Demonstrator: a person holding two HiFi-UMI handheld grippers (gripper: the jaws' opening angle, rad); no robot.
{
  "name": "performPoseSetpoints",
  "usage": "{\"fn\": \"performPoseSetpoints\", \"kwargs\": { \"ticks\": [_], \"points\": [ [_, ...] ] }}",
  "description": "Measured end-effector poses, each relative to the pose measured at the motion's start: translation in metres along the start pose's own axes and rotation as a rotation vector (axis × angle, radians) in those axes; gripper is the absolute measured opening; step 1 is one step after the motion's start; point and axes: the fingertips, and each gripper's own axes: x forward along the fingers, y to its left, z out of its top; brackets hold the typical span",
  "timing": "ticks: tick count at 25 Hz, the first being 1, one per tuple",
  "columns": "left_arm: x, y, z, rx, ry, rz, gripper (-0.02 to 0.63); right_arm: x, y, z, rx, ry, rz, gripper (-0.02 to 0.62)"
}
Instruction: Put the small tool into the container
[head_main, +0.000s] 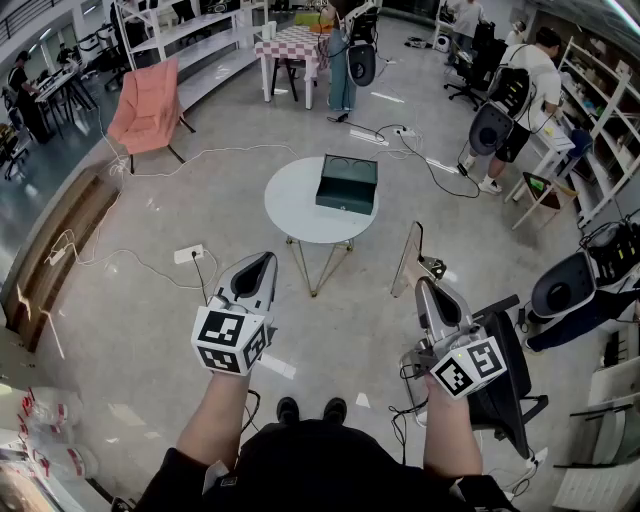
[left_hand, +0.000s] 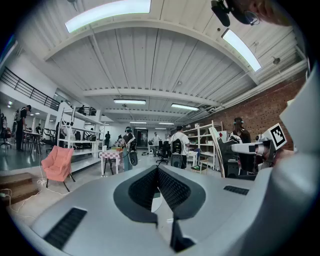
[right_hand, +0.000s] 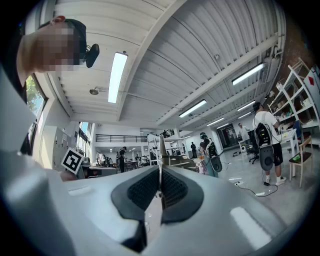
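A dark green open container (head_main: 347, 184) stands on a small round white table (head_main: 297, 213) ahead of me, well beyond both grippers. My right gripper (head_main: 424, 286) is shut on a thin flat tool (head_main: 410, 258) that sticks out past its tips. In the right gripper view the tool (right_hand: 160, 148) shows edge-on as a narrow blade rising from the closed jaws of the right gripper (right_hand: 160, 172). My left gripper (head_main: 266, 258) is held at the same height to the left. Its jaws meet with nothing between them, as the left gripper view shows (left_hand: 158, 170).
A pink chair (head_main: 148, 105) stands at the far left. Cables and a power strip (head_main: 190, 254) lie on the floor left of the table. A black office chair (head_main: 502, 372) is close on my right. People (head_main: 525, 90), shelves and a checked table (head_main: 292, 44) fill the back.
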Motion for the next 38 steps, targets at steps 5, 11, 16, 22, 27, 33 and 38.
{"fn": "performPoseSetpoints", "kwargs": {
  "ticks": [5, 11, 16, 22, 27, 33, 38],
  "points": [
    [-0.003, 0.001, -0.001, 0.010, 0.006, -0.009, 0.006, 0.002, 0.001, -0.002, 0.008, -0.004, -0.004, 0.011],
    [-0.019, 0.019, -0.003, 0.023, 0.008, -0.024, 0.006, 0.016, 0.024, -0.011, 0.019, -0.005, -0.016, 0.011],
    [-0.031, 0.037, -0.005, 0.012, -0.005, -0.038, 0.006, 0.019, 0.047, -0.017, 0.059, -0.003, -0.014, 0.011],
    [-0.045, 0.054, -0.004, 0.019, -0.010, -0.062, 0.006, 0.028, 0.059, -0.018, 0.098, -0.013, -0.045, 0.012],
    [-0.049, 0.073, -0.005, 0.010, -0.017, -0.057, 0.006, 0.041, 0.069, -0.030, 0.098, 0.013, -0.043, 0.012],
    [-0.033, 0.085, -0.006, 0.001, -0.005, -0.048, 0.006, 0.058, 0.058, -0.032, 0.106, 0.033, -0.042, 0.012],
    [-0.001, 0.089, -0.016, -0.004, 0.024, -0.049, 0.006, 0.078, 0.031, -0.043, 0.132, 0.045, -0.039, 0.012]
  ]
}}
